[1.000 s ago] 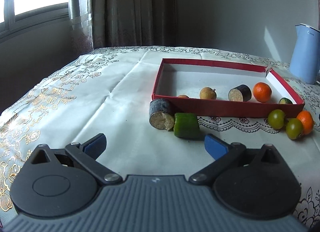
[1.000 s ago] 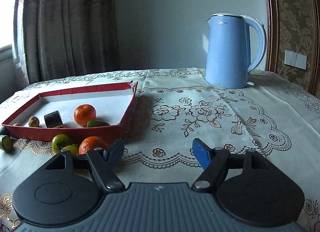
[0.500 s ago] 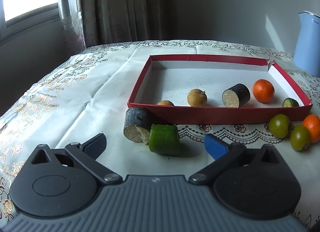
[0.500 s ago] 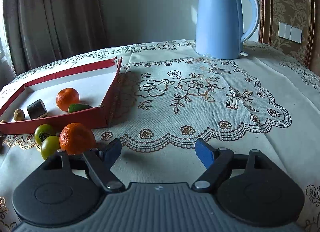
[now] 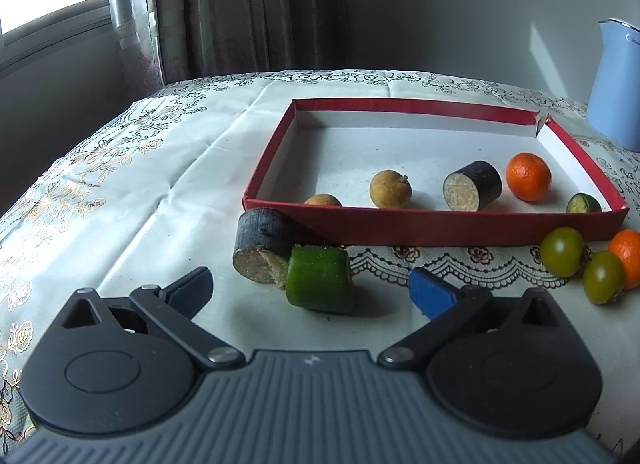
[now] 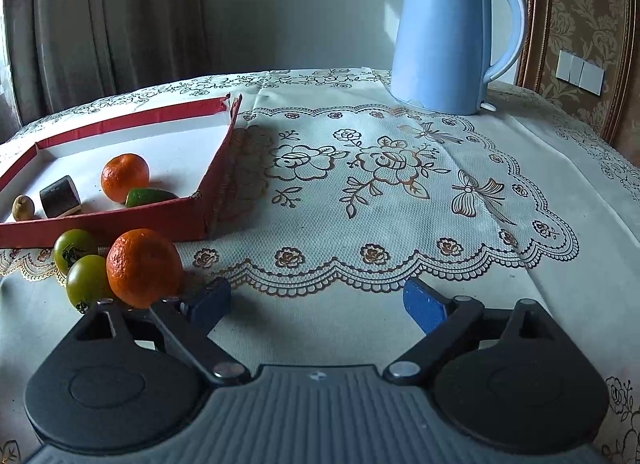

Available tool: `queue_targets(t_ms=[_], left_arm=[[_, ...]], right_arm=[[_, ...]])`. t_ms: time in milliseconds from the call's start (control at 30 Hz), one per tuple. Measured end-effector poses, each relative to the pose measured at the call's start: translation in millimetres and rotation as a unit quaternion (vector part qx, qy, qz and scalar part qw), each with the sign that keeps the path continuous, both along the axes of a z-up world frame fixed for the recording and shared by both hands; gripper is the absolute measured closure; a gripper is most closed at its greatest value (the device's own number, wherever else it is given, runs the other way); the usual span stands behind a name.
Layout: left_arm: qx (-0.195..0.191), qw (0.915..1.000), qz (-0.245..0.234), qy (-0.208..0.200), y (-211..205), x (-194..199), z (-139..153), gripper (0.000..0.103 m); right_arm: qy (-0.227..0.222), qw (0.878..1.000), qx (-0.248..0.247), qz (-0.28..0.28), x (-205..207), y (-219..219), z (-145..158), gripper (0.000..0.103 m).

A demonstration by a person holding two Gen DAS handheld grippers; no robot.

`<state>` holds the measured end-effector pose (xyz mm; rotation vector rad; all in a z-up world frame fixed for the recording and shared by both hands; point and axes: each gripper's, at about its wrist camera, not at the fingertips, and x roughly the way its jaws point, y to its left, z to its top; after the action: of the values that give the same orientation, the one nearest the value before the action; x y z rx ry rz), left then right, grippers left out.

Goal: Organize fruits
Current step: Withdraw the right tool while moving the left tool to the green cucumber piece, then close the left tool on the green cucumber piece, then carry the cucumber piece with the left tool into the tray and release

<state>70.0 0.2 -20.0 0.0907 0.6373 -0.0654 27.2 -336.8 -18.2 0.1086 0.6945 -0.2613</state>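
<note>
A red tray (image 5: 440,223) holds two tan fruits, a dark cane piece (image 5: 472,185), an orange (image 5: 528,176) and a green piece. In front of it lie a dark cane piece (image 5: 262,244) and a green cane piece (image 5: 320,279). My left gripper (image 5: 310,292) is open, with the green piece between its fingers. To the right lie two green tomatoes (image 5: 562,252) and an orange (image 6: 143,267). My right gripper (image 6: 316,302) is open and empty; its left finger (image 6: 210,300) is just right of that orange. The tray also shows in the right wrist view (image 6: 120,221).
A blue electric kettle (image 6: 452,35) stands at the back right of the table. A patterned cloth (image 6: 380,183) covers the table. Curtains and a window are behind at the left. A carved chair back stands at the far right.
Both grippers have moved forward and lower. The green cane piece now sits between the left fingers. The loose orange is now close beside the right gripper's left finger.
</note>
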Motion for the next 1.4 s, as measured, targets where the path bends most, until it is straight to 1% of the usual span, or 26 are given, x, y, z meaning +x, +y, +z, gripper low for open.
queue_targets(t_ms=[100,233,267,300,333,400,467,533,633,700,733,767,800,1000,1100,1400], left_arm=[[-0.003,1.0000,0.000,-0.001,1.0,0.1,0.1,0.000],[-0.023,0.9997,0.003,0.003,9.6,0.1,-1.0,0.001],[-0.028,0.9996,0.003,0.007,12.2,0.7,-1.8,0.004],[-0.033,0.9994,0.004,0.013,14.5,1.9,-3.0,0.010],[-0.036,0.9992,0.006,0.018,16.0,2.6,-4.0,0.013],[-0.040,0.9991,0.007,0.014,16.8,1.5,-3.6,0.014],[-0.035,0.9993,0.006,0.014,15.3,1.5,-3.9,0.015],[-0.035,0.9993,0.007,0.010,15.0,0.5,-3.3,0.020],[-0.034,0.9994,0.010,0.004,14.3,-1.7,-2.5,0.032],[-0.033,0.9994,0.005,-0.001,13.0,-4.2,-1.8,0.050],[-0.034,0.9994,0.000,-0.003,12.0,-5.7,-1.2,0.054],[-0.035,0.9994,-0.006,-0.005,10.8,-6.9,-0.8,0.063],[-0.035,0.9994,-0.007,-0.005,9.4,-8.1,-0.3,0.067],[-0.026,0.9995,-0.007,-0.013,2.9,-15.1,3.4,0.076],[-0.033,0.9994,-0.010,-0.008,1.6,-17.5,7.0,0.076],[-0.031,0.9989,-0.029,-0.019,-10.8,-33.1,18.1,0.076]], right_arm=[[0.000,1.000,0.000,0.000,-0.2,0.3,-0.1,0.009],[0.000,1.000,0.000,0.000,-0.4,0.4,-0.2,0.009],[0.000,1.000,0.001,0.000,-0.6,0.2,-0.3,0.009],[-0.001,1.000,0.002,0.001,-0.7,0.0,-0.3,0.009],[-0.001,1.000,0.002,0.001,-0.8,0.0,-0.4,0.008],[-0.001,1.000,0.003,0.001,-1.2,-0.3,-0.2,0.008],[-0.001,1.000,0.004,0.001,-1.2,-0.5,-0.3,0.008],[-0.002,1.000,0.005,0.002,-1.2,-1.1,-0.3,0.008],[-0.002,1.000,0.007,0.003,-1.3,-1.3,-0.3,0.008],[-0.003,1.000,0.008,0.004,-1.2,-1.6,-0.2,0.007],[-0.003,1.000,0.008,0.004,-1.1,-1.8,-0.2,0.007],[-0.003,1.000,0.008,0.004,-1.1,-1.7,-0.1,0.007],[-0.003,1.000,0.008,0.004,-1.1,-1.6,-0.1,0.007],[-0.003,1.000,0.008,0.004,-1.0,-1.2,-0.2,0.007],[-0.003,1.000,0.008,0.004,-1.0,-1.3,-0.3,0.007],[-0.003,1.000,0.008,0.004,-0.7,-1.2,-0.5,0.007]])
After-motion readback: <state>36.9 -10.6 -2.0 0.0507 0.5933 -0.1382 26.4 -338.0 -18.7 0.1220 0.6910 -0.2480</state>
